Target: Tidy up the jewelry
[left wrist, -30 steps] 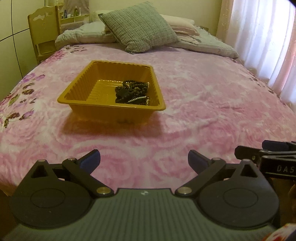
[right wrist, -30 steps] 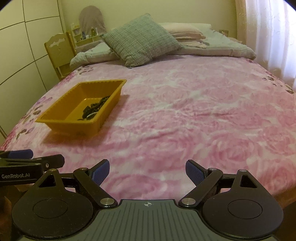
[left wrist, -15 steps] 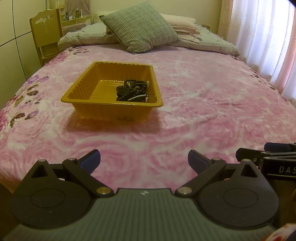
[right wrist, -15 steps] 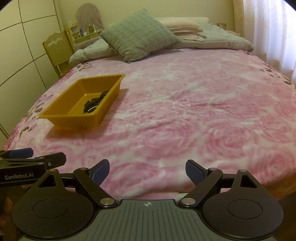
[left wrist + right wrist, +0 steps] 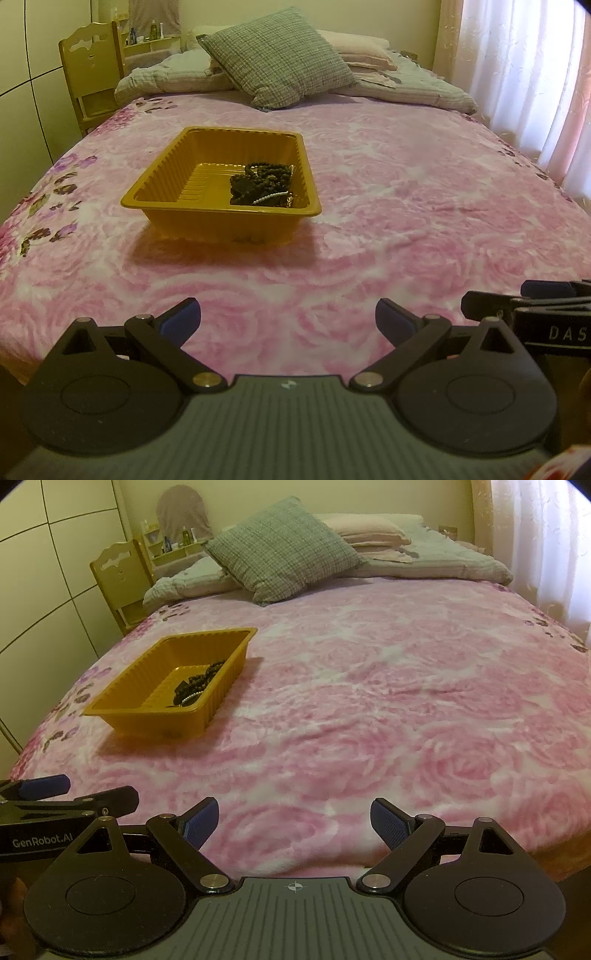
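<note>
Beads [image 5: 264, 183] are already lying in the tray [image 5: 162, 184], while both hand-held grippers, left [image 5: 288, 320] and right [image 5: 294, 819], are hovering spread and empty.

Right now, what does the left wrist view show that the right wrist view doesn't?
Only the left wrist view shows the whole floor of the orange tray, with the beads piled in its near right corner, and the right gripper at the right edge.

Only the right wrist view shows the left gripper at the left edge and the cupboard panels.

Both show the pink blanket, the checked pillow and the wooden chair. Both pairs of fingers are open, holding nothing.
</note>
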`<state>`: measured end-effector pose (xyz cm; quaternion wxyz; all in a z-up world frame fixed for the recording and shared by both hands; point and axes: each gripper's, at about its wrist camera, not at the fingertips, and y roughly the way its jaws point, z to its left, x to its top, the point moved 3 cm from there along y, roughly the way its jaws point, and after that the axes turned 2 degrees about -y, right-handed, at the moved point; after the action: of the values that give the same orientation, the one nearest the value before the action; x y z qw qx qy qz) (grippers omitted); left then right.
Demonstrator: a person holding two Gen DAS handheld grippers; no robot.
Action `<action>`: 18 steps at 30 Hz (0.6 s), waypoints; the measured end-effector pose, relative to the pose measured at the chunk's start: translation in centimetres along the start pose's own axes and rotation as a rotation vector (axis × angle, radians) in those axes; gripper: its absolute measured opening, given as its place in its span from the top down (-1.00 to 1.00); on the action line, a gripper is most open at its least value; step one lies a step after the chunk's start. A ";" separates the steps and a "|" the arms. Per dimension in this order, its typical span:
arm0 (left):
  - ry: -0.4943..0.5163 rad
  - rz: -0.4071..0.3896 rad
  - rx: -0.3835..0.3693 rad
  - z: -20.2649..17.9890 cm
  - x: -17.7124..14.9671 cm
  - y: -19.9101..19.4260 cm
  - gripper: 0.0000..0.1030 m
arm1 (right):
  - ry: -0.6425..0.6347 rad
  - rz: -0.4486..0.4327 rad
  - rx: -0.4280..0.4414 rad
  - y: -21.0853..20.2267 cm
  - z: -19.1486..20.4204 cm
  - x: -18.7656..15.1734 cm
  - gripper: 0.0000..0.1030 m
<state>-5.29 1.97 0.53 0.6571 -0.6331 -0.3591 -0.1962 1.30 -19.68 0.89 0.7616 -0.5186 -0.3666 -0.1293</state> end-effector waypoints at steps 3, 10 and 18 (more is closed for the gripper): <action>-0.001 -0.001 -0.002 -0.1 0.0 0.1 -0.95 | -0.002 -0.002 0.001 0.0 0.1 0.1 -0.72; 0.000 -0.001 -0.003 -0.1 0.0 0.1 -0.95 | -0.002 -0.001 0.001 0.1 0.2 0.1 -0.72; 0.000 -0.001 -0.004 -0.1 0.0 0.1 -0.95 | -0.001 0.000 0.001 0.2 0.2 0.1 -0.72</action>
<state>-5.18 1.91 0.42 0.6556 -0.6343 -0.3590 -0.1972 1.44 -19.41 0.88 0.7618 -0.5181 -0.3670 -0.1288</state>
